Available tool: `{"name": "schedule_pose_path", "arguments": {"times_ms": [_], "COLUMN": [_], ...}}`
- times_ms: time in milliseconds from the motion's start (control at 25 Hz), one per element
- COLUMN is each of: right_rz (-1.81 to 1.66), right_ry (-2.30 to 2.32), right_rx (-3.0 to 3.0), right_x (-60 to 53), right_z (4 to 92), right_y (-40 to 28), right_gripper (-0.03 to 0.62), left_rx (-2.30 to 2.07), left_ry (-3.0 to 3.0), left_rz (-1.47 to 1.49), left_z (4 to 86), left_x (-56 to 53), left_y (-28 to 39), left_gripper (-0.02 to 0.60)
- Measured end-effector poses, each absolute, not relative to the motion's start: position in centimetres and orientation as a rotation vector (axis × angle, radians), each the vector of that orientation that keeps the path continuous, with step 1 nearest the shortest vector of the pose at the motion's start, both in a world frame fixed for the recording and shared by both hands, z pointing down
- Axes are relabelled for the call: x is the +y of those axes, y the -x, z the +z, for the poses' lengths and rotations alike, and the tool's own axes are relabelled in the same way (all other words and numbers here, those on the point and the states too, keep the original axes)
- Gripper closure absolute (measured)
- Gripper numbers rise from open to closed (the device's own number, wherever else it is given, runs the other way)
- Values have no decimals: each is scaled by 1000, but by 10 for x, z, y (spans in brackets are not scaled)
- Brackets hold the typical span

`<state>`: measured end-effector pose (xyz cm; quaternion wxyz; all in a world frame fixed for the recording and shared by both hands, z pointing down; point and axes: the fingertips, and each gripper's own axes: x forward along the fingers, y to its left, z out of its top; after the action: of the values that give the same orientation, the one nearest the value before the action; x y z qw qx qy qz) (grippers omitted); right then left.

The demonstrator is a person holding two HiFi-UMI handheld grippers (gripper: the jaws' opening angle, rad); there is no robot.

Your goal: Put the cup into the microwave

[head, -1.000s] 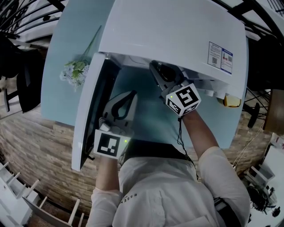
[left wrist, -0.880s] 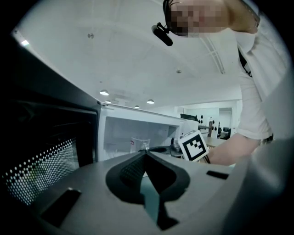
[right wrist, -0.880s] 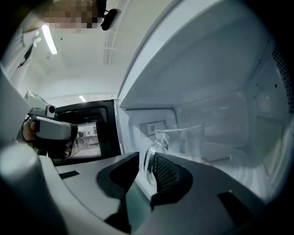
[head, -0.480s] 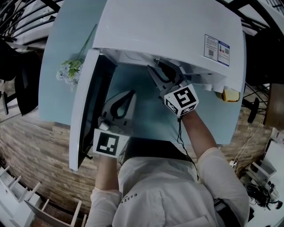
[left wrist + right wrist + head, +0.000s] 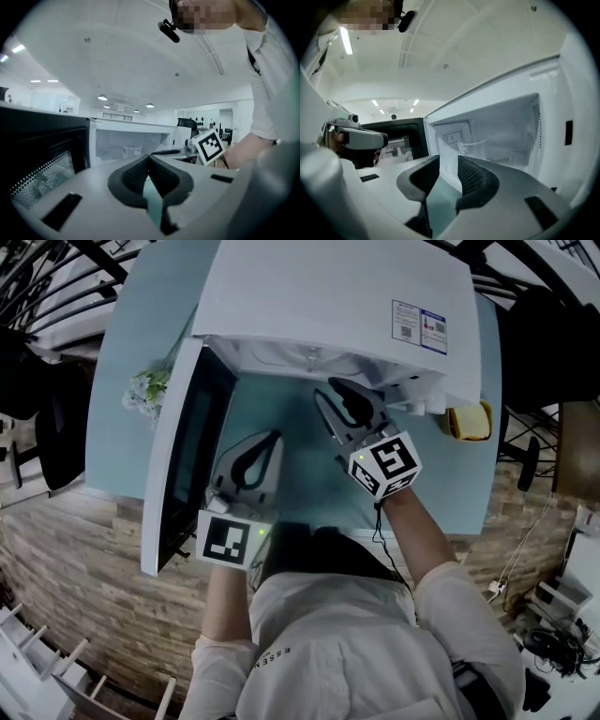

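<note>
We find cup (image 5: 472,146) inside mw (image 5: 328,296): placement looks done. R gripper (image 5: 447,162) jaws just spread, empty; L gripper (image 5: 149,157) pressed together.

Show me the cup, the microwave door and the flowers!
cup (image 5: 476,146): right gripper view, on its clear side.
microwave door (image 5: 199,437): head view, on its dark window.
flowers (image 5: 145,392): head view, on the pale blossoms.
</note>
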<state>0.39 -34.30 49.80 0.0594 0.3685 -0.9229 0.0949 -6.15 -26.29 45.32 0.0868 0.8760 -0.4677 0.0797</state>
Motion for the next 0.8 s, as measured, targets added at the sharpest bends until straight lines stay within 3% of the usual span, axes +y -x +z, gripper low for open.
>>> {"name": "schedule_pose_path", "arguments": {"times_ms": [280,440,800], "right_rz": [280,235,145], "right_ry": [-1142,-1188,-1188], "right_rx": [-2852,-2887,-2935], "right_x": [-303,-281,-251], "right_z": [440,401,336], "right_y": [-18,-26,-33], "right_gripper": [484,554,577], "left_rx": [-1436,-1456,-1485], "left_ry": [-2646,-2680,-2770], "left_rz": [224,201,196], "left_z": [413,387,341], "left_x": [-244,-237,-235], "left_y": [56,53,59], "left_gripper": [580,580,580]}}
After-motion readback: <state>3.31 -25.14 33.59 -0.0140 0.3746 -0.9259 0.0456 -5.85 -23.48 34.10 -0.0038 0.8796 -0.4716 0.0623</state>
